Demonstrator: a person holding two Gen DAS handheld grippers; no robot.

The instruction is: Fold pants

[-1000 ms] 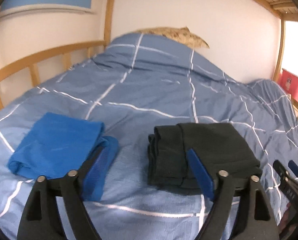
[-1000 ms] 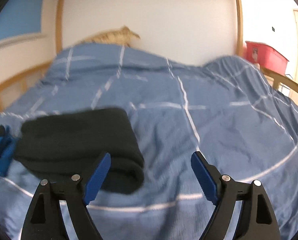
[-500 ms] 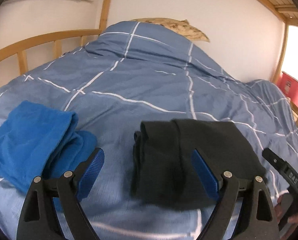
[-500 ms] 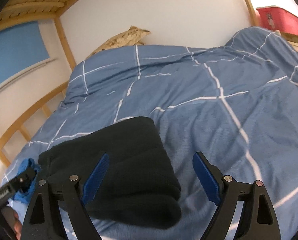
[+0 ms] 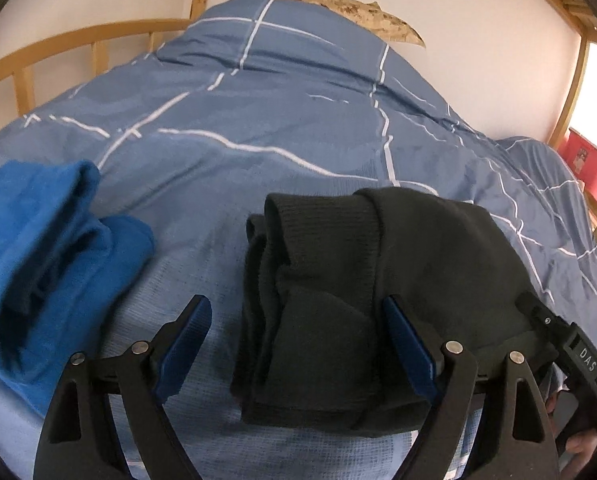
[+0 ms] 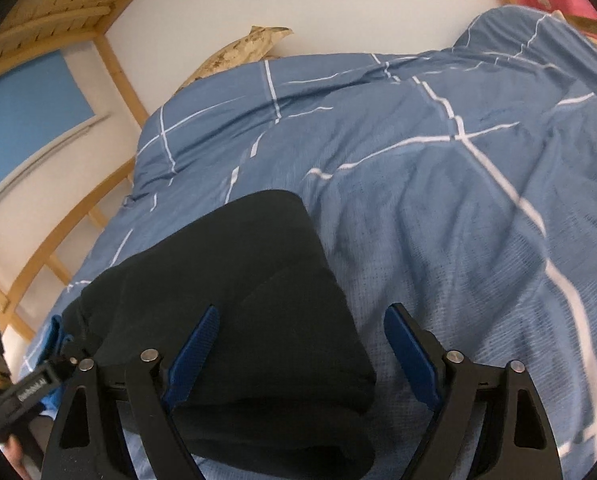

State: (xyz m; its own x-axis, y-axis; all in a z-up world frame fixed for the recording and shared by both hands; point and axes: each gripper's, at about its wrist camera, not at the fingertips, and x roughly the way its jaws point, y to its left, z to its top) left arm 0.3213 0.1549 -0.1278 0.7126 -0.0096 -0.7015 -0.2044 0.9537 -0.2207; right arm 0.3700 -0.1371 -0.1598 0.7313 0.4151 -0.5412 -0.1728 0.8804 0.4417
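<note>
Knit dark pants [image 5: 362,292] folded, thick | quilted checked duvet [image 5: 282,120] | fleecy blue bundle [image 5: 42,248]

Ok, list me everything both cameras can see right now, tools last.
Folded pants: one, black, on the duvet between the two tools.
Folded garment: one, bright blue, left of the pants.
Duvet: one, blue with white lines, covering the bed.
Pillow: one, tan patterned, behind the duvet at the wall.
Bed frame: wood, along the edges.
Box: one, red, far right.
Left tool: open, black with blue pads.
Right tool: open, black with blue pads.
</note>
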